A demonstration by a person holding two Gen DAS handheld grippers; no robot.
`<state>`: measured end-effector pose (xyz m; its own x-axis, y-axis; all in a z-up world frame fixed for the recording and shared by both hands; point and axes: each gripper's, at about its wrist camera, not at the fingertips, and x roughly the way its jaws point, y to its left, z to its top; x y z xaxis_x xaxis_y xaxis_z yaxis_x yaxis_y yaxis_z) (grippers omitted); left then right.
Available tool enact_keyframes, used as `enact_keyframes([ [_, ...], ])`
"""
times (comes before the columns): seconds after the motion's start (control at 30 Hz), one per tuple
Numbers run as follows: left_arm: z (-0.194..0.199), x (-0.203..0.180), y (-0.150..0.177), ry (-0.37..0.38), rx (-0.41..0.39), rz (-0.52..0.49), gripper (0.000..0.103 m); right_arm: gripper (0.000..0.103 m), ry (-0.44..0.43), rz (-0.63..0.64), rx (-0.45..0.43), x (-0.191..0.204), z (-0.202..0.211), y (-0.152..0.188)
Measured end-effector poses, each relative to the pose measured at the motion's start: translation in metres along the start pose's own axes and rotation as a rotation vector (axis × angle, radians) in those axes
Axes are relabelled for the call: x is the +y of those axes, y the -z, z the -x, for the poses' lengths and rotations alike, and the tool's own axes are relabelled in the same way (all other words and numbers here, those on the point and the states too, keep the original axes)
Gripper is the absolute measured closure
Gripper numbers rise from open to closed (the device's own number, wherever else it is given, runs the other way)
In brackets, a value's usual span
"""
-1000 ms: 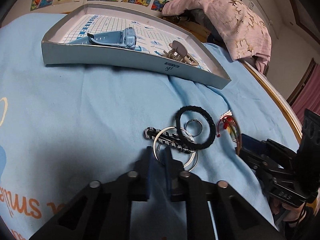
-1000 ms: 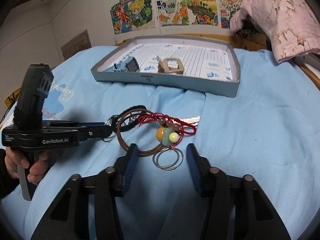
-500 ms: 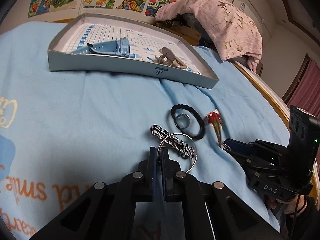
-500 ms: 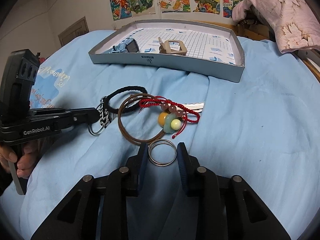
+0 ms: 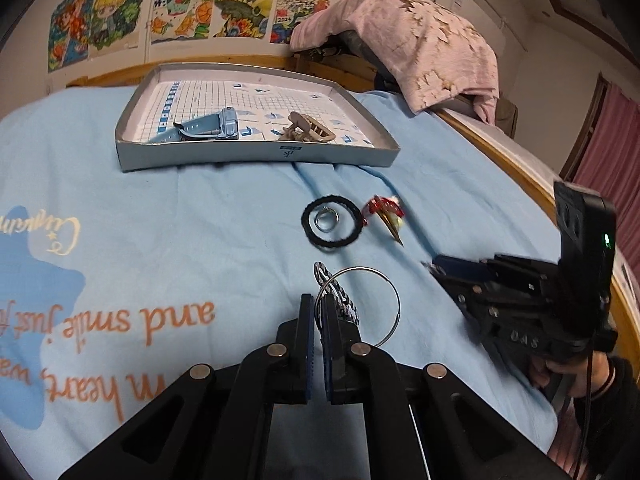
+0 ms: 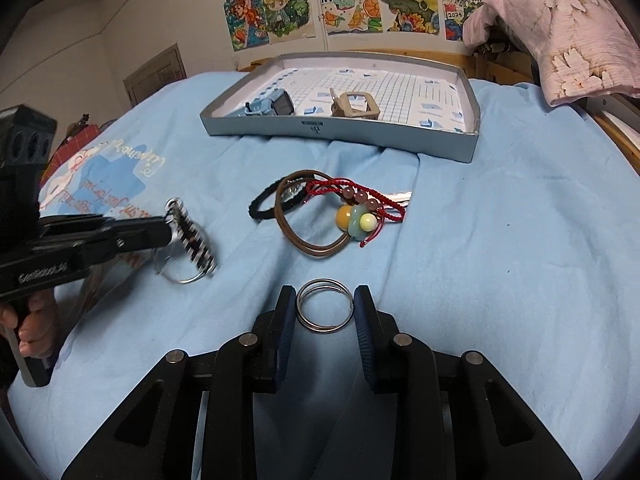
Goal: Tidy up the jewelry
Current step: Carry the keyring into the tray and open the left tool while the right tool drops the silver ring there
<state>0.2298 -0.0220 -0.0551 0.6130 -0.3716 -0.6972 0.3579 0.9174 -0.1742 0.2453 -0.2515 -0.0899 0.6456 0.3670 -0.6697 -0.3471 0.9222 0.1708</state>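
Currently two items are filed: the tray [image 6: 340, 130] holds a blue watch [image 6: 272, 105] and a beige clip [image 6: 354, 106]. Outstanding on the blue sheet [image 6: 500, 240] are a black hair tie [image 5: 331, 222], brown bangle [image 6: 308, 220] and red beaded bracelet [image 6: 360, 210]. Left gripper [image 5: 316, 316] is clamped on a large key ring [image 5: 360, 304], lifted. Right gripper [image 6: 325, 310] pinches a small ring [image 6: 325, 311] lying on the sheet.
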Motion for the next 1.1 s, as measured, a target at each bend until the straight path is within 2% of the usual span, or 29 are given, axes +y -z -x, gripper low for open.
enact_keyframes([
  [0.43, 0.034, -0.022, 0.009, -0.031, -0.023, -0.098, 0.099, 0.077, -0.019, -0.003, -0.044, 0.002, 0.011, 0.000],
  [0.6, 0.039, -0.029, 0.014, -0.026, 0.002, -0.120, 0.099, 0.077, -0.024, -0.008, -0.060, 0.002, 0.017, -0.001],
  [0.77, 0.044, -0.037, 0.027, 0.016, 0.042, -0.137, 0.099, 0.077, -0.031, -0.007, -0.066, 0.002, 0.019, -0.001],
  [0.97, 0.044, -0.049, 0.042, 0.010, 0.071, -0.187, 0.099, 0.077, -0.032, -0.005, -0.067, 0.003, 0.020, 0.000],
  [1.1, 0.045, -0.047, 0.044, 0.000, 0.065, -0.166, 0.100, 0.077, -0.032, -0.005, -0.067, 0.003, 0.020, 0.000],
])
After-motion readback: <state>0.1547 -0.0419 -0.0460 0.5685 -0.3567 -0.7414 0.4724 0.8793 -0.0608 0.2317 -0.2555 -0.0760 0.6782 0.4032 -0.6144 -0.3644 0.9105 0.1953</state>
